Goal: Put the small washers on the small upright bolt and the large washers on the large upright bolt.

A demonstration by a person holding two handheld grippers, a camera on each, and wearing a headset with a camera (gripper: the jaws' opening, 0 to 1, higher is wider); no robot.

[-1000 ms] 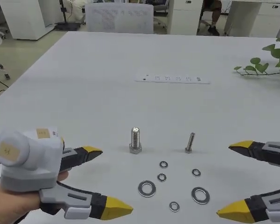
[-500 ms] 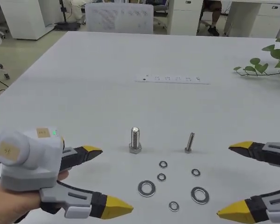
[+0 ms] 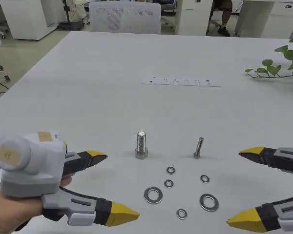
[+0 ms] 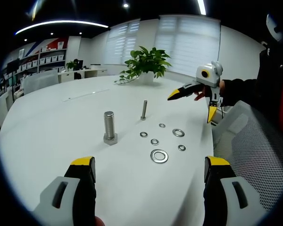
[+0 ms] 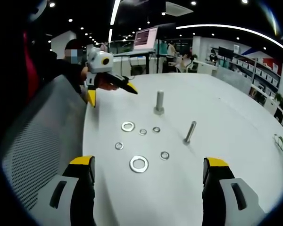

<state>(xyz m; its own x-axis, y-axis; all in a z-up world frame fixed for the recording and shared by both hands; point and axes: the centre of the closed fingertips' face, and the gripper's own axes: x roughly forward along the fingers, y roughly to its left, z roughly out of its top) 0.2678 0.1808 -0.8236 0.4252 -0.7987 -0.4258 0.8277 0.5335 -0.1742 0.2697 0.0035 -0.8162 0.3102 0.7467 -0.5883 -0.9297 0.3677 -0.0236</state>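
A large upright bolt [image 3: 141, 145] and a small upright bolt [image 3: 198, 147] stand mid-table, both bare. In front of them lie two large washers [image 3: 153, 195] [image 3: 209, 202] and several small washers [image 3: 169, 184] flat on the white table [image 3: 88, 97]. My left gripper [image 3: 115, 185] hovers open to the left of the washers, and my right gripper [image 3: 238, 187] hovers open to their right. Both are empty. In the left gripper view the large bolt [image 4: 109, 127] is nearest and the right gripper [image 4: 192, 107] hangs beyond. In the right gripper view a large washer [image 5: 139, 164] lies closest.
A white power strip [image 3: 179, 82] lies flat further back on the table. A leafy plant [image 3: 278, 66] reaches in at the right edge. A mesh chair [image 3: 124, 18] stands at the table's far side, with desks and cabinets behind.
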